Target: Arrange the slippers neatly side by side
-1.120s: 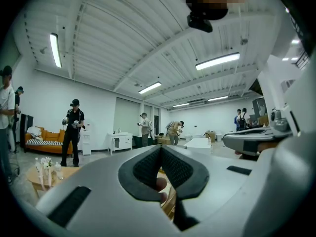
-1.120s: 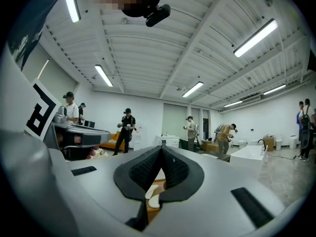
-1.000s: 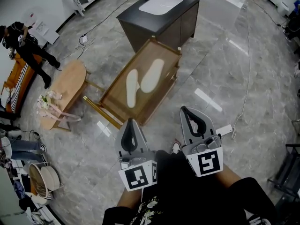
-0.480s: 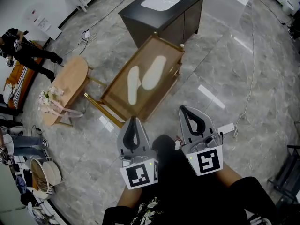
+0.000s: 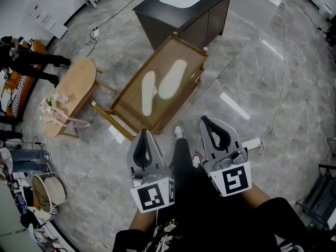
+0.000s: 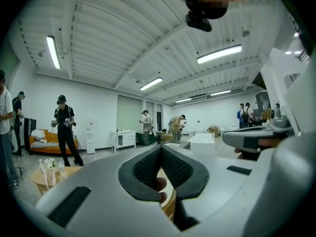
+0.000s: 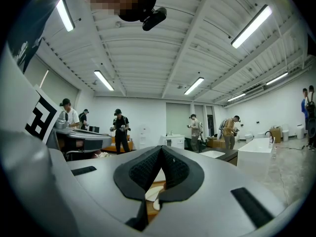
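Two cream slippers lie side by side, the left slipper (image 5: 148, 93) and the right slipper (image 5: 172, 79), on a low wooden table with a gold frame (image 5: 124, 108). Both point toward the dark cabinet. My left gripper (image 5: 144, 135) is held above the floor short of the table's near edge, jaws shut with nothing in them. To its right, my right gripper (image 5: 207, 121) is likewise shut and empty. In the right gripper view the shut gripper (image 7: 161, 150) frames a bit of a slipper (image 7: 154, 192). In the left gripper view the gripper (image 6: 161, 150) is shut too.
A dark cabinet with a white sink (image 5: 184, 8) stands behind the table. A round wooden side table with flowers (image 5: 73, 91) is at its left. A cable (image 5: 280, 83) and a white box (image 5: 252, 145) lie on the floor at right. The person's shoe (image 5: 179, 132) is near the table. People stand about the room.
The person has stepped toward the table, with one shoe now forward between the grippers. Both grippers stayed shut and level.
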`<state>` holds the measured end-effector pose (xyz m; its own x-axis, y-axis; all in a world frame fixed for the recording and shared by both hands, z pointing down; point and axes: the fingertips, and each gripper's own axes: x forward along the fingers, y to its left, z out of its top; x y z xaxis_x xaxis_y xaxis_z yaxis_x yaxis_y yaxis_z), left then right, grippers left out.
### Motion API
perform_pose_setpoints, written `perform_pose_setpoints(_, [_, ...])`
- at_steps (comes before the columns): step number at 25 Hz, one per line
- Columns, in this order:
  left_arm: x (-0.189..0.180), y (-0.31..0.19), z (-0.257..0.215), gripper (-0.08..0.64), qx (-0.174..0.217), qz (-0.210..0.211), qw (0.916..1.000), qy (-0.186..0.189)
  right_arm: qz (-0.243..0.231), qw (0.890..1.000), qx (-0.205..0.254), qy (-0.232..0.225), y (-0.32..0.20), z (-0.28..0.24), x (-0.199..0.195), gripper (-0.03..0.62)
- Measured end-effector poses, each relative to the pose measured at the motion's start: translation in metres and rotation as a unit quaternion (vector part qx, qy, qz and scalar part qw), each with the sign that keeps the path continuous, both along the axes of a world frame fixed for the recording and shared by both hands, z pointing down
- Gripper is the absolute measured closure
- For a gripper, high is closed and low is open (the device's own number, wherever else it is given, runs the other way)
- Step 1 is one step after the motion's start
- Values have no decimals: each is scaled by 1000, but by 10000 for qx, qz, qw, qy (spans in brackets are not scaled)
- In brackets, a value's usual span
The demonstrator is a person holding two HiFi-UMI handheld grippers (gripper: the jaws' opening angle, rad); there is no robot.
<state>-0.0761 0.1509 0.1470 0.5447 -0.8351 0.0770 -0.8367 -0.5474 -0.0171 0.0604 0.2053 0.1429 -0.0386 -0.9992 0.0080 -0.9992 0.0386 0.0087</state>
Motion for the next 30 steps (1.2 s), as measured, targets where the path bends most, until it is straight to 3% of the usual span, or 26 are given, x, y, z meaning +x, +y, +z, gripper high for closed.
perform_pose_setpoints(30, [50,-142,-18,566,101,163,9998,38,180,9995,-108,217,-141,-16,46,598])
